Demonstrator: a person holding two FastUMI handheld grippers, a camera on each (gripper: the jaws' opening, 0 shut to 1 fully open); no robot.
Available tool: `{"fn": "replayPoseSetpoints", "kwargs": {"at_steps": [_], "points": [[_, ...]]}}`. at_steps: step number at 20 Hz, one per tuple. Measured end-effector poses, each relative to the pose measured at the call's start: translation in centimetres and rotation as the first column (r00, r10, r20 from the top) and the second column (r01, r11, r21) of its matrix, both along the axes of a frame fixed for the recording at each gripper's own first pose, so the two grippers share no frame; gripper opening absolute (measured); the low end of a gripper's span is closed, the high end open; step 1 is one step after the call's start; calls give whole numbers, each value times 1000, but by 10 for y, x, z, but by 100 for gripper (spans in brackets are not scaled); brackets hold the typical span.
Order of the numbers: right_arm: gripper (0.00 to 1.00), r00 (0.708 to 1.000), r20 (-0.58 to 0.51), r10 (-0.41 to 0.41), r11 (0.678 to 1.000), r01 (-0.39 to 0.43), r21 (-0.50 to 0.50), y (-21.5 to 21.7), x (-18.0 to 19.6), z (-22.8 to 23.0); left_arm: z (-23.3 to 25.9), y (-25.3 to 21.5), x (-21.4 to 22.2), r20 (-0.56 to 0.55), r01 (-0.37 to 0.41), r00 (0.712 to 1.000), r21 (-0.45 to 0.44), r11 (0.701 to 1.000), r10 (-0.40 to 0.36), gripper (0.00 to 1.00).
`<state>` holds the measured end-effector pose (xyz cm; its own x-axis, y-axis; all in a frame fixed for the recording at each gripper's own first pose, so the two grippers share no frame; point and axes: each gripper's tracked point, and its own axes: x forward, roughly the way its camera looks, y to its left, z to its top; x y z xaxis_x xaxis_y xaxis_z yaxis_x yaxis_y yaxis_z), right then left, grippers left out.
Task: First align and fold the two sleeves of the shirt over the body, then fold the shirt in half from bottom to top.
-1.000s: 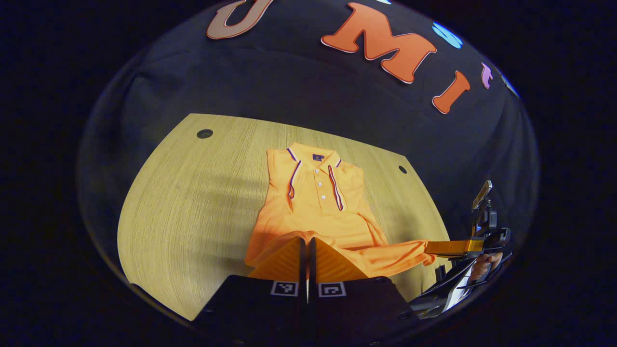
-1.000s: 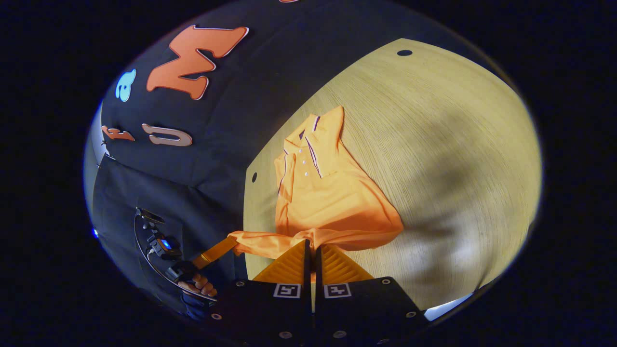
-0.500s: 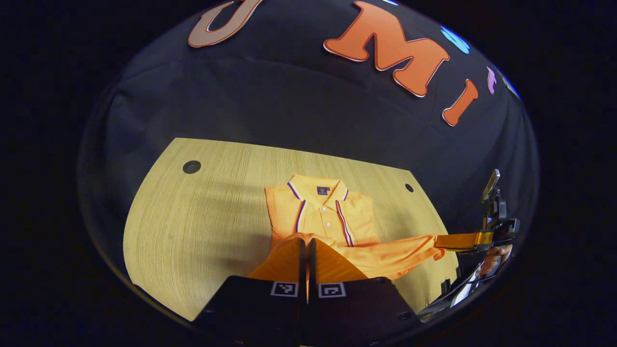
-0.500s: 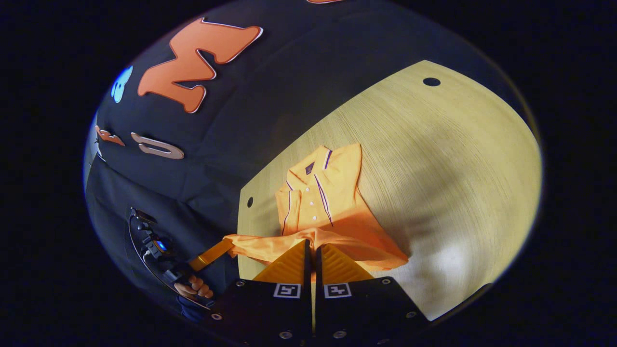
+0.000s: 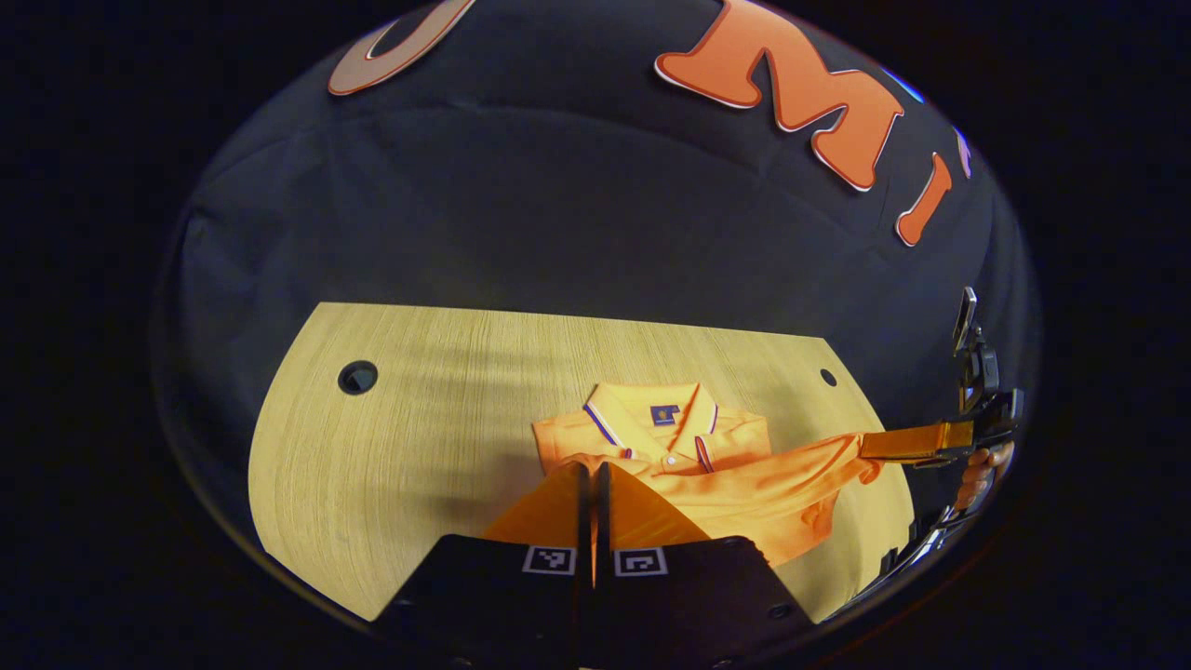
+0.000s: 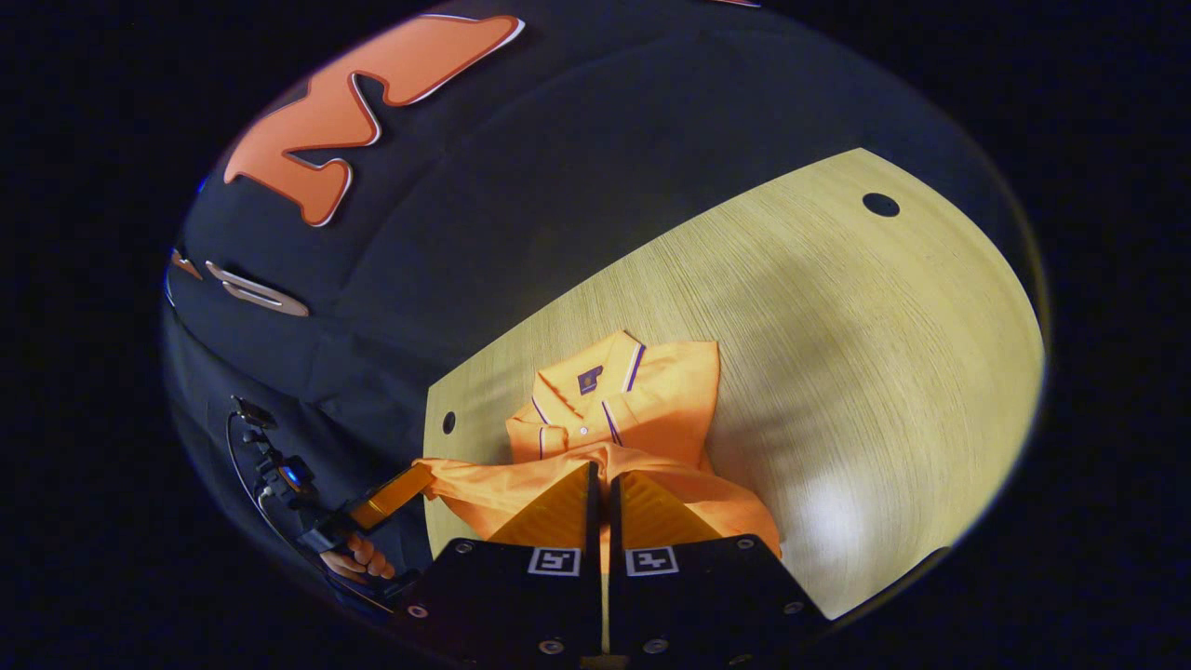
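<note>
Down at the bottom of the left gripper view, I am seeing my left gripper [image 5: 593, 475] pinched tight on the hem of the orange shirt [image 5: 735, 484], and in the right gripper view my right gripper [image 6: 603, 476] is clamping the opposite hem corner. Between them the lifted hem is sagging over the shirt's lower body, which is lying on the wooden table [image 5: 419, 437]. Farther off, the collar [image 5: 651, 419] is resting flat. I am judging that uneven hands could be skewing the fold, or that a slipping corner could be bunching the tucked sleeves underneath.
</note>
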<state>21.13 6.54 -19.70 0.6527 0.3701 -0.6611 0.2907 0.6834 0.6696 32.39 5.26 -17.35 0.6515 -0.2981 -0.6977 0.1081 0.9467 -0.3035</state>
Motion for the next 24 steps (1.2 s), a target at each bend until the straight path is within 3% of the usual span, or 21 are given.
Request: {"fn": "replayPoseSetpoints", "kwargs": {"at_steps": [5,7,8,9,10,11,14,15,16,17,19,24], "points": [[4,999,-8,-43,998,43,-42,-13,49,-7,-19,3,33,-4,22,1000,81,996,-21,1],[4,996,-15,-85,996,85,-5,-12,67,-9,-25,2,41,4,27,1000,111,993,-28,2],[0,995,-21,-101,995,101,15,-11,73,-10,-23,0,46,17,24,1000,117,993,-26,8],[13,995,-21,-102,995,103,20,-12,73,-10,-22,2,50,23,19,999,130,991,-22,11],[15,994,6,-113,994,113,10,-15,76,-6,-18,1,56,47,13,999,134,991,-19,21],[29,993,28,-116,993,117,-24,-18,76,-4,-12,1,58,67,8,998,136,991,-17,29],[44,991,92,-95,985,107,-134,-26,56,7,7,5,48,95,-2,995,137,991,-11,80],[53,988,124,-88,979,108,-172,-27,47,12,15,6,46,117,-13,993,141,990,-4,92],[68,985,152,-80,971,112,-213,-29,37,18,24,7,41,143,-18,990,146,989,-3,95],[77,980,185,-75,961,120,-247,-30,27,25,34,8,33,173,-21,985,157,987,-7,95],[87,970,234,-69,944,139,-301,-33,3,40,56,2,16,226,-15,974,181,983,-26,98],[95,940,338,-44,919,171,-355,-33,-44,74,112,-25,-36,326,-42,945,175,984,-18,98]]}}
